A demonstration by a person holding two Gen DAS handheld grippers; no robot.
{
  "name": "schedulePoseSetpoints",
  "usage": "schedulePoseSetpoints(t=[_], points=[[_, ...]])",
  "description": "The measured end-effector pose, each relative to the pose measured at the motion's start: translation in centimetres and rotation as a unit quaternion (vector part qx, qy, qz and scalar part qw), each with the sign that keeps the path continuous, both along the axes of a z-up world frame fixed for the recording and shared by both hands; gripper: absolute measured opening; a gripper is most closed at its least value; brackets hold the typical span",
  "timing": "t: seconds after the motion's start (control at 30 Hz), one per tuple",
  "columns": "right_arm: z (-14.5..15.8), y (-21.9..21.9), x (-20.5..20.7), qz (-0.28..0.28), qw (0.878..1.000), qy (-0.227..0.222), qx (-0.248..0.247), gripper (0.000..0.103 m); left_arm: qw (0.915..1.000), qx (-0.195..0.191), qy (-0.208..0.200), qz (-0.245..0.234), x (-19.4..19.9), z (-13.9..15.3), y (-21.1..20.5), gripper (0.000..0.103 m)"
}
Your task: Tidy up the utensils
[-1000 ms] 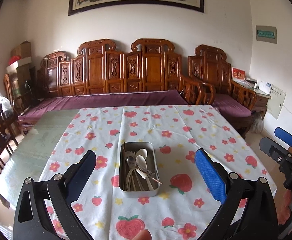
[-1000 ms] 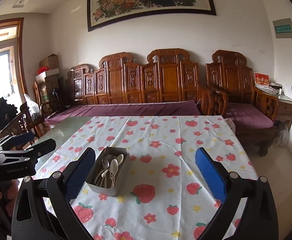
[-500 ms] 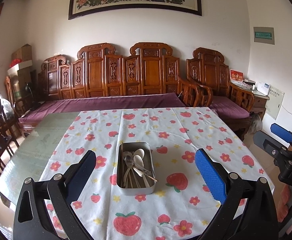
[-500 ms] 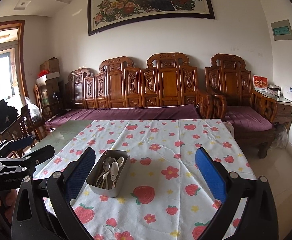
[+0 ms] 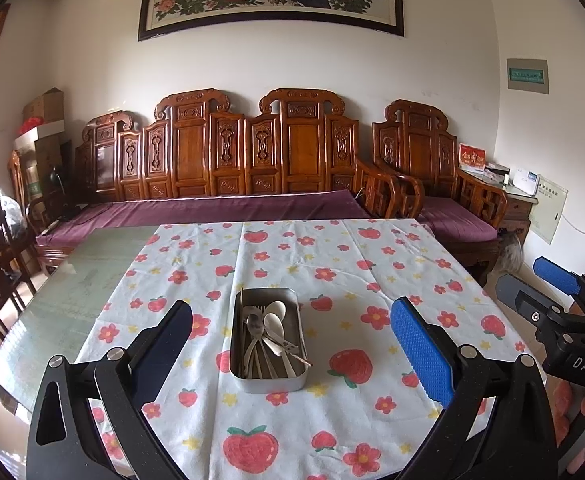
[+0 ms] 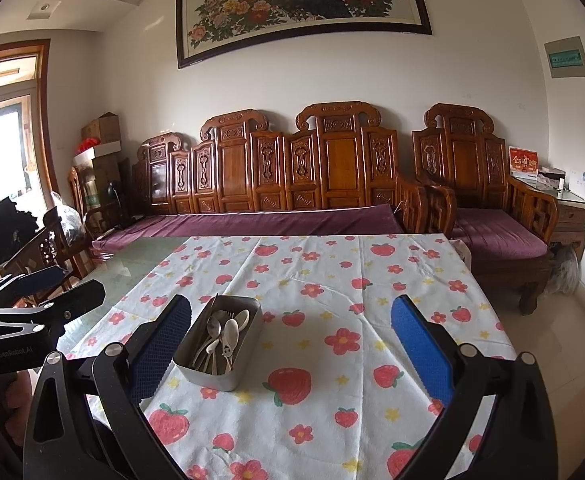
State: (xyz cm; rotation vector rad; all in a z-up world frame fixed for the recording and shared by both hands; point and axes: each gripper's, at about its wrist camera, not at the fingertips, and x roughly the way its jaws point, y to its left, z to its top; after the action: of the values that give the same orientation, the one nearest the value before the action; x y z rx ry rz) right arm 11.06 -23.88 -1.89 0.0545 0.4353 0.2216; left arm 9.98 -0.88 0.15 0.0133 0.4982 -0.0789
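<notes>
One metal tin of utensils on one tablecloth; two grippers, both empty.

The tin is rectangular with rounded corners and stands on the strawberry-and-flower cloth, near its front edge. It holds a loose bundle of silver spoons, bowls toward the far end; at least three bowls show, and the handles overlap, so the full count cannot be told. The left gripper is spread wide, its fingers flanking the tin without touching it. The right gripper is equally wide apart and grips nothing; the tin sits just beside its left finger.
</notes>
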Motion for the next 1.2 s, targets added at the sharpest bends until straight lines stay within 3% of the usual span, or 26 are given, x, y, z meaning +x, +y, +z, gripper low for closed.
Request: schedulePoseSetpoints(t=[1.2], points=[[-0.41, 0.61, 0.49, 0.002, 1.000, 0.001, -0.008, 0.101, 1.0000, -0.005, -0.005, 0.003, -0.16, -0.07, 0.82, 0.096]])
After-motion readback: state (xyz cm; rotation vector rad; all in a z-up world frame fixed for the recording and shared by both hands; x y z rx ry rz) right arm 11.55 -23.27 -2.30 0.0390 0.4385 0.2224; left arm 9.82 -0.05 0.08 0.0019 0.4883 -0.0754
